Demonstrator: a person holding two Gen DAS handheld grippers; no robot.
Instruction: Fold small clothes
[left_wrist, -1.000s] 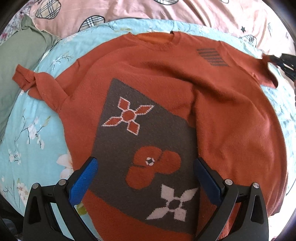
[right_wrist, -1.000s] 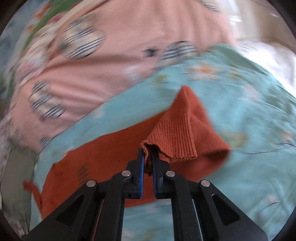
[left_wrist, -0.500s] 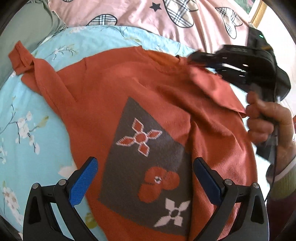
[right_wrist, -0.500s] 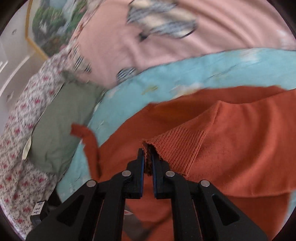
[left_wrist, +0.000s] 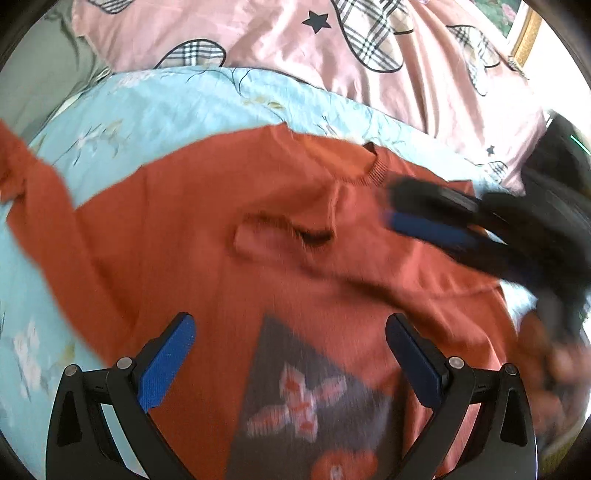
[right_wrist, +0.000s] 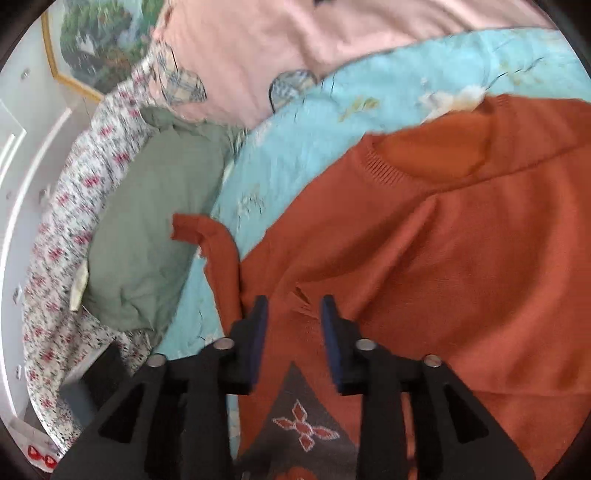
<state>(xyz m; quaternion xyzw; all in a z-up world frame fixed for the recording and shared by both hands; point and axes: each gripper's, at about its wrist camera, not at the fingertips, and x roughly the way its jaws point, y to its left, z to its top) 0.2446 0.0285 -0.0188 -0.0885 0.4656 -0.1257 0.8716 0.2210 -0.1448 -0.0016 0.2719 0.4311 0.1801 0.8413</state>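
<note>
since half a second ago the right gripper (right_wrist: 291, 308) has let go of the ribbed cuff, and its jaws now stand partly apart with nothing between them. largest, the light blue floral bed cover (left_wrist: 155, 110) fills the upper left of the left wrist frame, below a pink patterned quilt (left_wrist: 369, 48). the rust-orange knitted sweater (left_wrist: 207, 221) lies across the cover, one sleeve (left_wrist: 288, 240) folded over its chest at centre frame. low in that frame, the left gripper (left_wrist: 290, 339) hovers wide open and empty above the sweater's grey patterned panel (left_wrist: 310, 398).
</note>
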